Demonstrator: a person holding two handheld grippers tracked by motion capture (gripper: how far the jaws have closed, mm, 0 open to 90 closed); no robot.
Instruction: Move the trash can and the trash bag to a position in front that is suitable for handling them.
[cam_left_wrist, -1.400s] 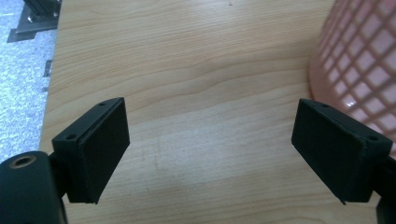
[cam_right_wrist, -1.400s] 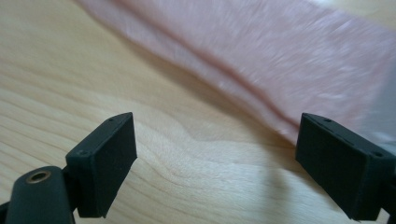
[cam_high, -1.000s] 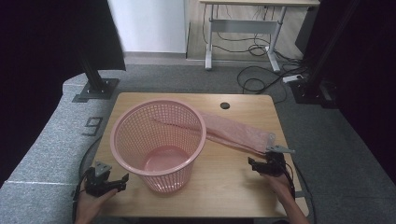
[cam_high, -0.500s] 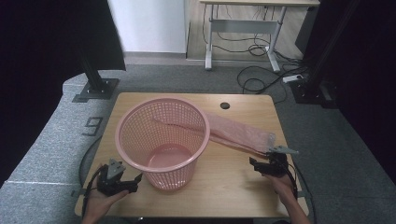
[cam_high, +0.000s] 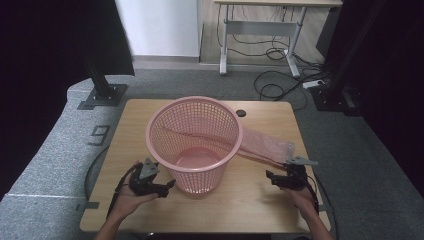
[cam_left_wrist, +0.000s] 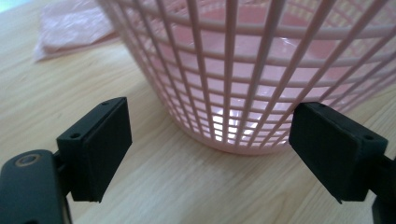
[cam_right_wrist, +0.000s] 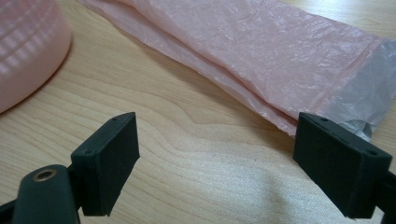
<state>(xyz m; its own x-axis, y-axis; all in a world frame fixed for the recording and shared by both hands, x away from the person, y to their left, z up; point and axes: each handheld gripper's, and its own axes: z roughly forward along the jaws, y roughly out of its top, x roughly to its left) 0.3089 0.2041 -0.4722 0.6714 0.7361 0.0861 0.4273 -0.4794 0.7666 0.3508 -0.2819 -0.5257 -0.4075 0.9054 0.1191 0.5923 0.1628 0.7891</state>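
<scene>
We see a wooden table (cam_high: 150, 120) on grey carpet (cam_high: 60, 150). A small black grommet (cam_high: 241, 113) sits in the tabletop near its far edge. Left of the table, a "9" (cam_high: 100, 135) is marked on the carpet, and beyond that a black stand base (cam_high: 102, 96) rests on the floor. Behind the table stands a desk (cam_high: 260, 30) with cables (cam_high: 275, 85) trailing under it. To the table's far right we see another black base (cam_high: 335, 97).
</scene>
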